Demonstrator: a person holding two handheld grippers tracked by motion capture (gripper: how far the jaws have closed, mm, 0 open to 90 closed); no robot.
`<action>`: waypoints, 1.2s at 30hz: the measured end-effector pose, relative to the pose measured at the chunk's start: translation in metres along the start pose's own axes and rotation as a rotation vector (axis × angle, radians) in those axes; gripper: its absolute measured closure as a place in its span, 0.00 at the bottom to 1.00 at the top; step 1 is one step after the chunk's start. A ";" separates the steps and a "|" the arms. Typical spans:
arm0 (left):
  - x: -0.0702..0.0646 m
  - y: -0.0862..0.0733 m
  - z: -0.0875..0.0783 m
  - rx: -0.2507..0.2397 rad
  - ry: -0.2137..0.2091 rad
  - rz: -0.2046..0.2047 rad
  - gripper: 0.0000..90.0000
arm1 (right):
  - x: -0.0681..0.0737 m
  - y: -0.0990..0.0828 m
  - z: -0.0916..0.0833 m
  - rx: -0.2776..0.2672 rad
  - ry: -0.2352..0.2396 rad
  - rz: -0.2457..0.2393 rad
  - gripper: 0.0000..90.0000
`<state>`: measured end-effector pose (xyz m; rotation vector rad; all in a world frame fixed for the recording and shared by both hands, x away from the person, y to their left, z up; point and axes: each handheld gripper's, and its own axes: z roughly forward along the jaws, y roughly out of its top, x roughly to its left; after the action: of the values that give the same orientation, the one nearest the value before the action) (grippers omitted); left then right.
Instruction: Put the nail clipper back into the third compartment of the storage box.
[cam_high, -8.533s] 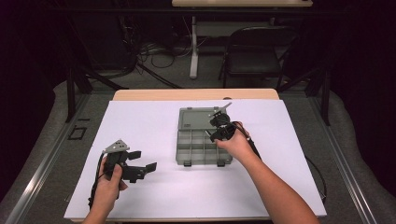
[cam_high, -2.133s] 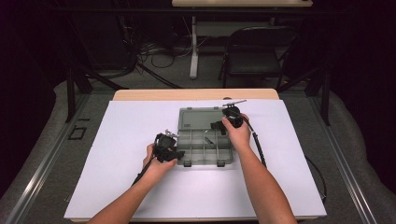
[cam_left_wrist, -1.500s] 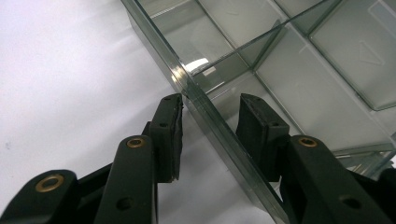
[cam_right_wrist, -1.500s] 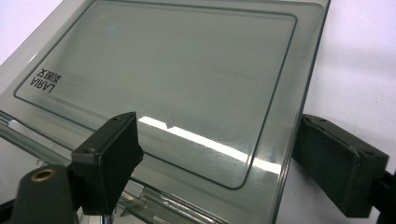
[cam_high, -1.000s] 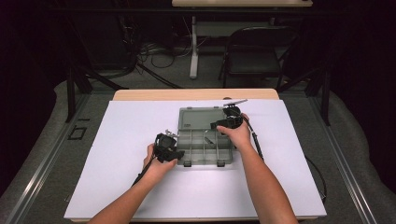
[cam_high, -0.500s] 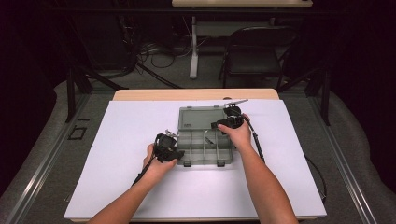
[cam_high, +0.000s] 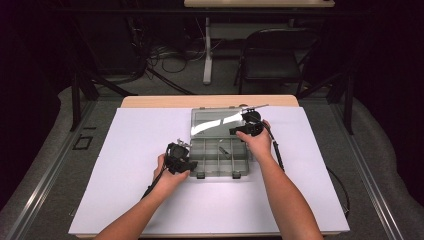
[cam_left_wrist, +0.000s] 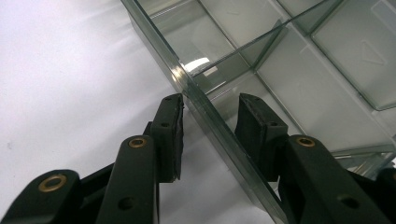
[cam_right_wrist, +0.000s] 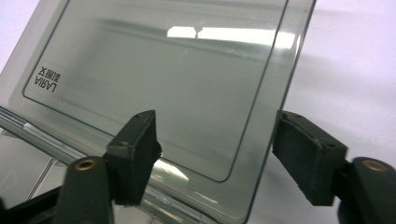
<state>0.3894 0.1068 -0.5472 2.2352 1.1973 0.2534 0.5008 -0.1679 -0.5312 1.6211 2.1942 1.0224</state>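
My forearms entered from the near edge of the white surface (cam_high: 125, 200), well apart, each hand carrying a claw. My left claw (cam_high: 181, 161) sat at the near-left corner of the clear compartment box (cam_high: 220, 155), which lay at the middle of the surface. In the left gripper view, its jaws were parted and straddled the box's left wall (cam_left_wrist: 205, 112): the left pad (cam_left_wrist: 170, 135) stood outside over the white sheet, the right pad (cam_left_wrist: 254, 128) inside above a compartment floor, and neither pad visibly pressed the wall. A small dark item (cam_high: 225, 151) lay in one middle compartment; its kind could not be told. Beyond, my right claw (cam_high: 248, 127) was at the far-right part of the box, beside the raised lid (cam_high: 215, 120). In the right gripper view, its jaws stood wide apart, released, with the transparent lid (cam_right_wrist: 177, 84) tilted between and beyond them, its right edge near the right pad (cam_right_wrist: 306, 156). A printed label (cam_right_wrist: 46, 79) marked one lid corner. Farther off stood a folding chair (cam_high: 275, 60) on the floor.
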 end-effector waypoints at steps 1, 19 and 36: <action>0.000 0.000 0.000 0.000 0.001 0.000 0.68 | -0.001 0.000 -0.002 0.001 -0.002 -0.003 0.41; 0.000 0.000 0.000 0.002 0.004 0.001 0.68 | -0.010 0.004 -0.021 -0.060 -0.013 -0.030 0.78; -0.001 0.000 0.000 0.002 0.009 -0.001 0.68 | -0.013 0.002 -0.029 -0.106 -0.003 -0.045 0.93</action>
<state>0.3892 0.1058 -0.5469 2.2373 1.2039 0.2616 0.4909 -0.1911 -0.5114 1.5195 2.1257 1.1035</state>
